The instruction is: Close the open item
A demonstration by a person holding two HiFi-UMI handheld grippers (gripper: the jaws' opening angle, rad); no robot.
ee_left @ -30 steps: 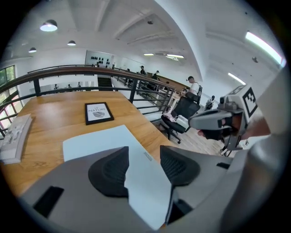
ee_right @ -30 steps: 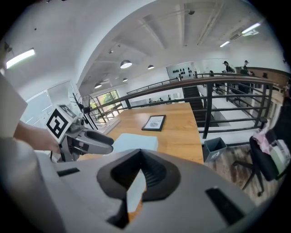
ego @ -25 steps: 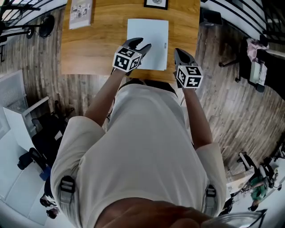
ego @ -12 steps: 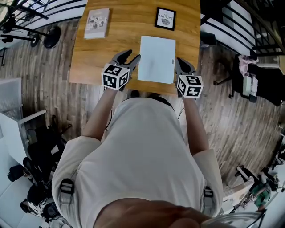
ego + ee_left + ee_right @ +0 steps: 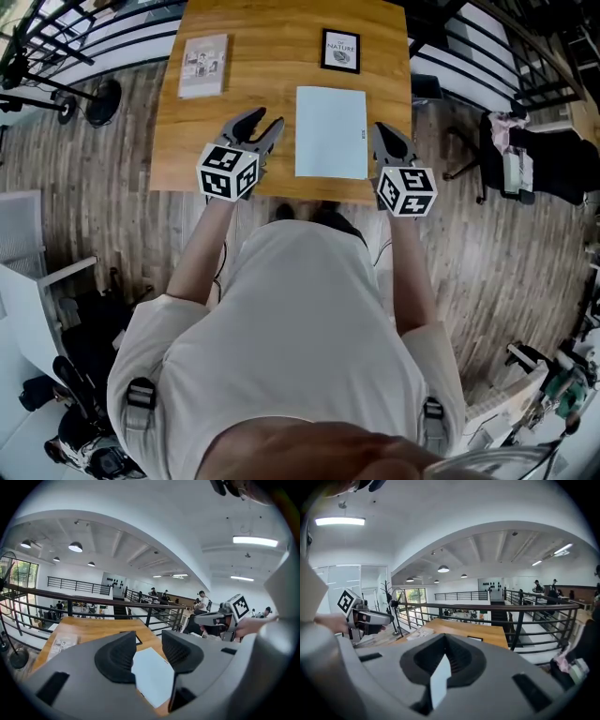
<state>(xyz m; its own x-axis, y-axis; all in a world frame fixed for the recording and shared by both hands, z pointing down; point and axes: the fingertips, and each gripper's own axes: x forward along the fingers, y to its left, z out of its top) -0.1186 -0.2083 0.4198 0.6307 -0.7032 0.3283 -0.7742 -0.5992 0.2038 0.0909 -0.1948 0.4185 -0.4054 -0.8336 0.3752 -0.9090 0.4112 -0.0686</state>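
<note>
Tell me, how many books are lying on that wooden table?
3. A white book at the table's near edge, a black-framed book just beyond it, and a pale booklet at the far left corner. None seems hidden.

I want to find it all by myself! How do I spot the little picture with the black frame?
Find the wooden table. At its far edge, just beyond the white book in the middle, lies a small black-framed picture. It is the only thing with a dark border; the magazine to its left is pale and frameless.
</note>
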